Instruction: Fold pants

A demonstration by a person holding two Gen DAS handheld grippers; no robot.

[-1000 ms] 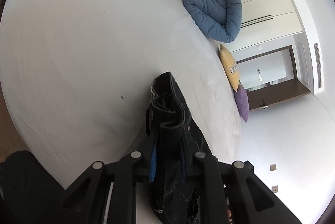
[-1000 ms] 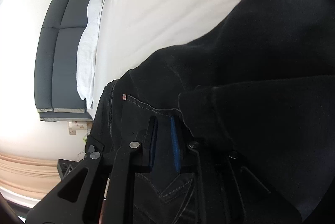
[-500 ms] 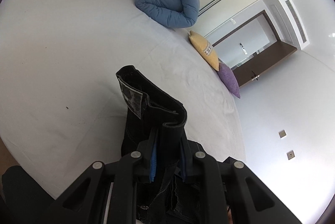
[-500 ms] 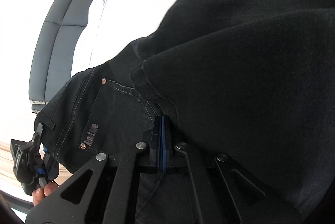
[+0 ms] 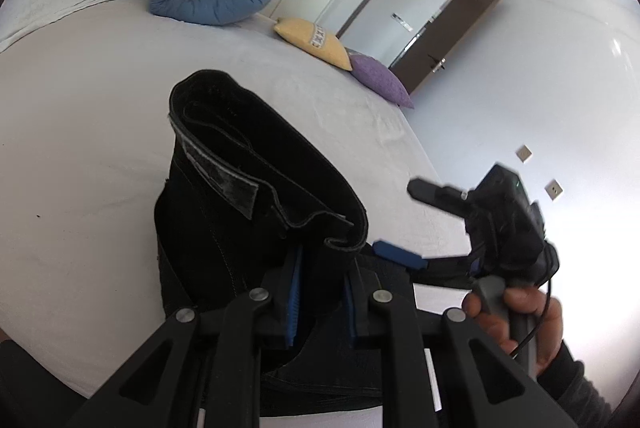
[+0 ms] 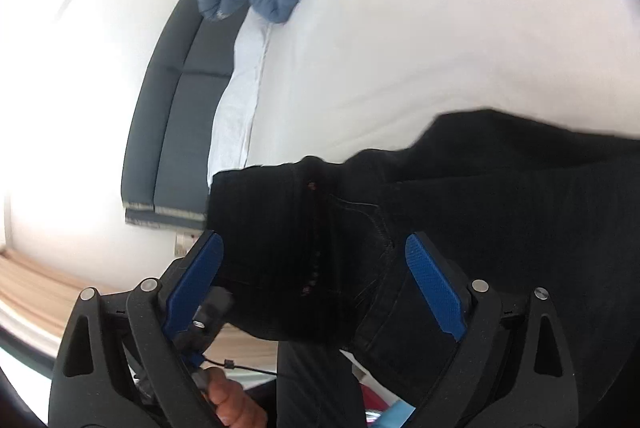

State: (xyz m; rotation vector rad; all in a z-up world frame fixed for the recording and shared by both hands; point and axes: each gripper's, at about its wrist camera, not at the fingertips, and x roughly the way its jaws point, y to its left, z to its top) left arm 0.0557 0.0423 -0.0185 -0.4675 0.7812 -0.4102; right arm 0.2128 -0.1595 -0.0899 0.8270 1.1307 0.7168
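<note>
The left gripper point(image 5: 320, 292) pinches the black jeans point(image 5: 256, 196) up off the bed point(image 5: 80, 148) edge to fold them; the right gripper point(image 6: 316, 284) is wide open, holding nothing.

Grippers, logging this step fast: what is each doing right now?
Left gripper: shut on the black denim pants.
Right gripper: open, blue pads straddling the pants, gripping nothing.

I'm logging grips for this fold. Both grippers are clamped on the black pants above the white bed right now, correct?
Not quite. Only the left gripper is clamped on the black pants above the white bed. The right wrist view shows the right gripper with its jaws spread wide, gripping nothing.
</note>
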